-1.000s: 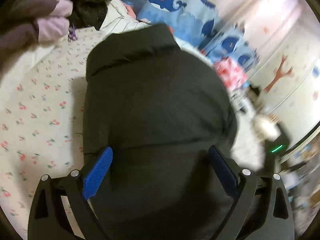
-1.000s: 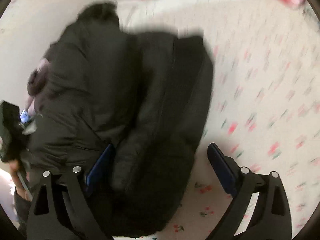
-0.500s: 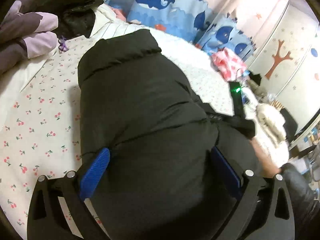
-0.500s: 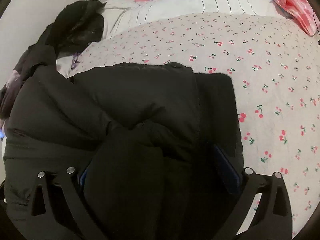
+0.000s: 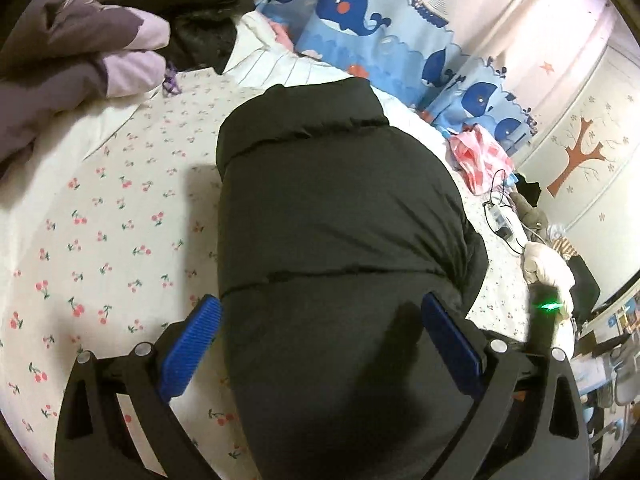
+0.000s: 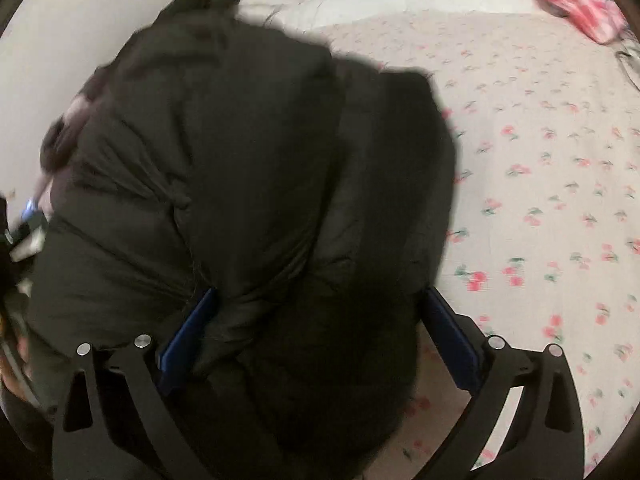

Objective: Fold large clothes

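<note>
Much bare cherry-print sheet (image 5: 100,216) beside black puffer jacket (image 5: 340,208)

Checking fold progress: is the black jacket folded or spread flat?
Folded: the jacket lies as a thick narrow bundle on the sheet, a side layer doubled over it. No sleeves spread out.
</note>
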### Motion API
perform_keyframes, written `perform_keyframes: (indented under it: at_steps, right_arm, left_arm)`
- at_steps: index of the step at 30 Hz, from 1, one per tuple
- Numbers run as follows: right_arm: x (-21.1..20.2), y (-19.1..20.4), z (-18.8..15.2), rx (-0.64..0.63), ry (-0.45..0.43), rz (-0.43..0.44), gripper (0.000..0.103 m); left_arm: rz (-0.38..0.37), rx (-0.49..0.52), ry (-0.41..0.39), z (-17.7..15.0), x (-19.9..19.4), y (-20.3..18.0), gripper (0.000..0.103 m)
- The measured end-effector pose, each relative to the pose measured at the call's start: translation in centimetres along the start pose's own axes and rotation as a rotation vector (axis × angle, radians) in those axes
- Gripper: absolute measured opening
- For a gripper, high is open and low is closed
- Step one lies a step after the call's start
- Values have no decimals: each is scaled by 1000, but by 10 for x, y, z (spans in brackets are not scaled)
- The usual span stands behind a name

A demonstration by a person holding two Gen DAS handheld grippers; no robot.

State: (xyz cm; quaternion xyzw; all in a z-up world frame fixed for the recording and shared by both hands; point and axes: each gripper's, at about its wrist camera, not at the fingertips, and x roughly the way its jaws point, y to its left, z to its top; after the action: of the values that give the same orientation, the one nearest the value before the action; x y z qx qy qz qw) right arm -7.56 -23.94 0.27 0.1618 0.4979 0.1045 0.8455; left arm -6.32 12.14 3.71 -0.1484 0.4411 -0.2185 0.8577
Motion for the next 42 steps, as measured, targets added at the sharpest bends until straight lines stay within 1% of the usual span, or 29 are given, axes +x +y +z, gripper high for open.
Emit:
perform_keyframes:
  at_steps: [1,2,4,5,6,7,8,9,11,12,14,17,18,21,23,25,26,27,28,29,30,32,34,35,36,38,39,41,42]
  right_arm:
    - [-17,7,0,-22,-45,-14,96]
    - [-34,14,-2,-38,-102,-5,96]
    - [-70,30,-16,-94,-237,55,96]
    - [-74,38,-24,-127,-248,28,96]
    - [-69,43,-32,-153,-213,-7,96]
    - [-42,46,-36,-200,-90,-51,96]
    - [-23,45,-45,-219,-6,-69,96]
    - [-10,42,-50,-203,34,-58,96]
    - [-11,32,-48,-122,56,-25,96]
    - [-19,31,-45,-110,31,-32,96]
    - [-45,39,-39,-120,-70,-51,96]
    - [-90,63,-9,-172,-250,-25,96]
    - [-96,71,-3,-183,-276,-22,96]
    - [-96,99,42,-219,-307,22,96]
    - [-86,107,58,-241,-295,46,96]
    - [-48,107,86,-230,-250,-23,96]
    - [-17,100,98,-222,-193,-84,96]
    - [16,89,98,-208,-107,-110,96]
    - [37,73,95,-164,-77,-57,96]
    - [45,66,97,-119,-69,-31,96]
    - [46,63,100,-94,-54,-27,96]
    - [42,65,103,-100,-41,-36,96]
    - [25,69,89,-108,-45,-51,96]
    - [7,71,84,-108,-77,-45,96]
    - [-14,77,76,-119,-147,-5,96]
    - [-35,82,56,-146,-208,-9,96]
    - [-34,87,45,-169,-202,-28,96]
    - [-16,93,36,-184,-155,-45,96]
    - [-4,89,32,-165,-122,-28,96]
  left_arm:
    - [4,4,-1,0,-2,1,96]
    - [9,15,-7,-1,-5,0,96]
    - [19,35,-22,-2,-9,-2,96]
    - [24,46,-27,-3,-10,-3,96]
    - [27,51,-27,-3,-10,-5,96]
    - [32,58,-26,-3,-10,-7,96]
    - [35,64,-27,-3,-10,-8,96]
    - [45,81,-29,-4,-10,-12,96]
    - [76,114,-41,-5,-11,-18,96]
    - [99,138,-53,-6,-13,-21,96]
    - [124,184,-71,-8,-16,-29,96]
    - [149,213,-86,-8,-17,-34,96]
    - [148,217,-86,-8,-16,-35,96]
    - [148,226,-90,-7,-15,-41,96]
    - [160,246,-90,-8,-14,-44,96]
    - [176,271,-92,-10,-12,-47,96]
    - [180,277,-89,-11,-11,-48,96]
    - [181,278,-86,-11,-10,-47,96]
    - [181,277,-84,-12,-10,-48,96]
    - [181,276,-83,-12,-10,-47,96]
    - [188,281,-83,-12,-9,-48,96]
    - [215,310,-94,-13,-11,-52,96]
    - [240,341,-105,-15,-12,-57,96]
    - [254,360,-115,-17,-13,-61,96]
    - [262,372,-122,-18,-14,-64,96]
    - [272,398,-142,-20,-18,-70,96]
    - [274,410,-153,-22,-19,-74,96]
    - [273,423,-162,-23,-20,-79,96]
    - [273,429,-165,-24,-20,-82,96]
